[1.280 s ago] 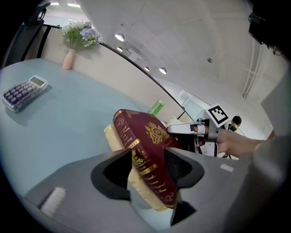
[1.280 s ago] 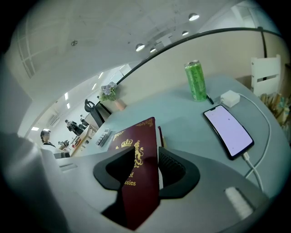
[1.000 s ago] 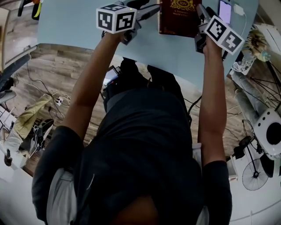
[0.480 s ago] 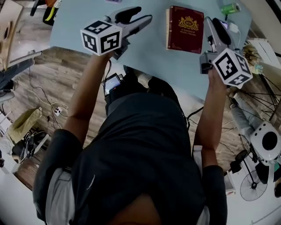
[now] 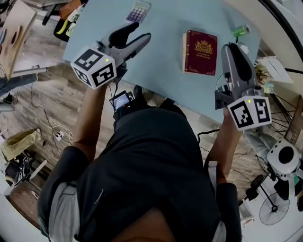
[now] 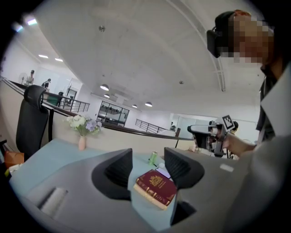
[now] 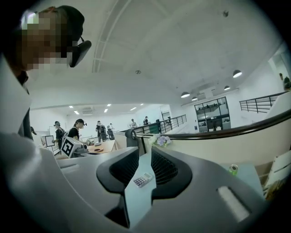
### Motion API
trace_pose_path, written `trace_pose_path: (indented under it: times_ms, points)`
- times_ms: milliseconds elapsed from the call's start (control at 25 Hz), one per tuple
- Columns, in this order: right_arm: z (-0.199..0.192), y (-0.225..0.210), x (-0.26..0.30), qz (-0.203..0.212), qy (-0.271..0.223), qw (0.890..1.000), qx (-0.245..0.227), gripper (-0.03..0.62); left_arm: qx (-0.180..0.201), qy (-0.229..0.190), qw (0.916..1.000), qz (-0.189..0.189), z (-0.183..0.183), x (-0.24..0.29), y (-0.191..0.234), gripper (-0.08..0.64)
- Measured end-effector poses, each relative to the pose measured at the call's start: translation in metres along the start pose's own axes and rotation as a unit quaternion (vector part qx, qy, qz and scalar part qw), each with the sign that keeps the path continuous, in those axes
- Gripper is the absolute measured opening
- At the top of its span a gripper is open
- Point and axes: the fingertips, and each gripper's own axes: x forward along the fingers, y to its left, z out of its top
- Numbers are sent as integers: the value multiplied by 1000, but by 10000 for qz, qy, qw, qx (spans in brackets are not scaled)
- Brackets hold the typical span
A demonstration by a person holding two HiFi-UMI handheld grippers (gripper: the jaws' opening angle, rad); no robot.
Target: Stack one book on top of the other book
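Quick rundown of my setup right now, biggest stuff first:

- Worktop (image 5: 161, 71): pale blue slab, fills the top of the head view. The wood floor (image 5: 42, 108) shows below its near edge.
- Left tool (image 5: 143, 30): I've got it up above the left part of the worktop, with its marker cube (image 5: 93, 67) on my side. It's released, jaws spread wide, nothing between the pads. In the left gripper view the book shows through the gap, but it's lying well off on the worktop.
- Right tool (image 5: 235, 47): up by the worktop's right edge, just right of the book and not touching it. The jaws have just been closing and are down to a thin slit, with nothing pinched. In the right gripper view all I see through the slit is a strip of worktop and the calculator far off.
- Book (image 5: 200, 52): dark red, gold crest on the cover. It's lying flat, cover up, on the worktop between my two tools and nearer the right one. A cream page edge runs along its left side in the head view. Can't tell if another book is under it.
- Vase of flowers (image 6: 82, 136): stands at the far edge of the worktop in the left gripper view.
- Calculator (image 5: 138, 11): flat on the far part of the worktop, well apart from the book.
- Green can (image 5: 241, 30): out beyond the book's far right corner, near it but not touching.
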Motion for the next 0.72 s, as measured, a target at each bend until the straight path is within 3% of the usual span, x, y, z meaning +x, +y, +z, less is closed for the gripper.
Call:
trace_pose_path:
  times_ms: [400, 720]
  points:
    - [27, 67, -27, -31, -238, 9988, -419, 74, 466, -422, 9979, 151, 44, -84, -3, 267]
    - [12, 101, -50, -101, 6, 9995, -313, 72, 313, -277, 9989, 198, 22, -142, -18, 265]
